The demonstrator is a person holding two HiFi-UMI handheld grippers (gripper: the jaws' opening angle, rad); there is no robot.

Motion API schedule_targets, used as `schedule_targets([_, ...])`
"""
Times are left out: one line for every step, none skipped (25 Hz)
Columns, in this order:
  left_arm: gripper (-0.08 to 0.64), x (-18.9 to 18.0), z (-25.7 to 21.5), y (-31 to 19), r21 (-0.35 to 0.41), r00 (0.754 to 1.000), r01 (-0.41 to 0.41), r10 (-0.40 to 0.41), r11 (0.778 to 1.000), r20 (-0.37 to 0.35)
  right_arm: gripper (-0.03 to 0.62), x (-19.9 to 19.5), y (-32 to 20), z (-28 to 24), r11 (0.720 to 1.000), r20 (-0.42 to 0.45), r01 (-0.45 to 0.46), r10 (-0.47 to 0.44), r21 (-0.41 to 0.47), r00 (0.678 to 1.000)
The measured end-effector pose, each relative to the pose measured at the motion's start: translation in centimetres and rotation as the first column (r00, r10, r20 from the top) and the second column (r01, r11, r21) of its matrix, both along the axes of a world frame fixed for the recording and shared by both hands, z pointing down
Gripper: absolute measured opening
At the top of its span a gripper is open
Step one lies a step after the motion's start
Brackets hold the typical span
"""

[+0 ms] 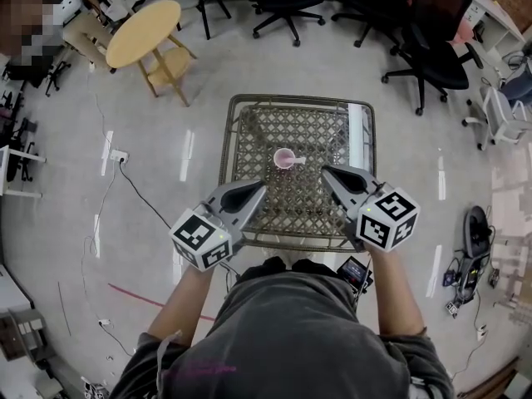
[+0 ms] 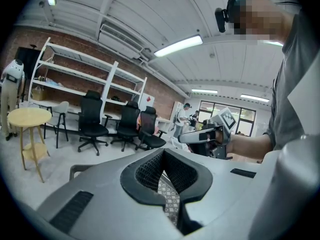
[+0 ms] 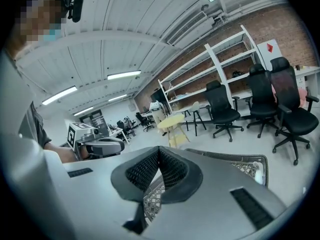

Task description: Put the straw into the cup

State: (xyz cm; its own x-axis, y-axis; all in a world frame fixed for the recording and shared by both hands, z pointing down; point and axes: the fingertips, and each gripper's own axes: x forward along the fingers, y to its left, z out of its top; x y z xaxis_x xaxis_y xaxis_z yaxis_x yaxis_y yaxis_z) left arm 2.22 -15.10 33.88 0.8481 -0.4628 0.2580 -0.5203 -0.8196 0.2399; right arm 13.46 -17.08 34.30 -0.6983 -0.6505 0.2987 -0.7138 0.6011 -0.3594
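left gripper [image 2: 163, 156] and right gripper [image 3: 159, 153] press their ribbed black fingers [image 2: 146, 173] together on nothing. only the head view shows the round pink cup [image 1: 284, 158], upright mid-way on the desk [image 1: 291, 100], a woven lattice, near both tips.

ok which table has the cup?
The metal lattice table, the near one: the pink cup stands on it. The round wooden table, back left, shows none.

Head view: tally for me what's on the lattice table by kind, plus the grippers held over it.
Pink cup: 1
White strip, possibly the straw: 1
Grippers: 2, the left gripper and the right gripper, both shut and empty
Total: 4
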Motion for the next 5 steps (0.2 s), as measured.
schedule_targets([0.011,0.0,0.04,-0.1,-0.001,1.0,0.001,-0.001,1.0,0.001,0.014,-0.02,-0.1,0.08,1.0,-0.002,0.003,-0.003,-0.001,1.0])
schedule_targets([0.011,0.0,0.06,-0.22,0.0,1.0,0.001,-0.001,1.0,0.002,0.014,-0.04,-0.21,0.14,1.0,-0.004,0.006,-0.006,-0.002,1.0])
schedule_targets([0.011,0.01,0.07,-0.34,0.0,1.0,0.002,-0.002,1.0,0.002,0.014,-0.07,-0.33,0.18,1.0,-0.006,0.008,-0.008,-0.002,1.0])
schedule_targets([0.011,0.02,0.06,-0.48,0.001,1.0,0.002,-0.002,1.0,0.003,0.014,-0.08,-0.45,0.22,1.0,-0.008,0.011,-0.011,-0.002,1.0])
schedule_targets([0.011,0.04,0.06,-0.61,0.002,1.0,0.003,-0.003,1.0,0.004,0.014,-0.09,-0.56,0.26,1.0,-0.01,0.013,-0.013,-0.002,1.0])
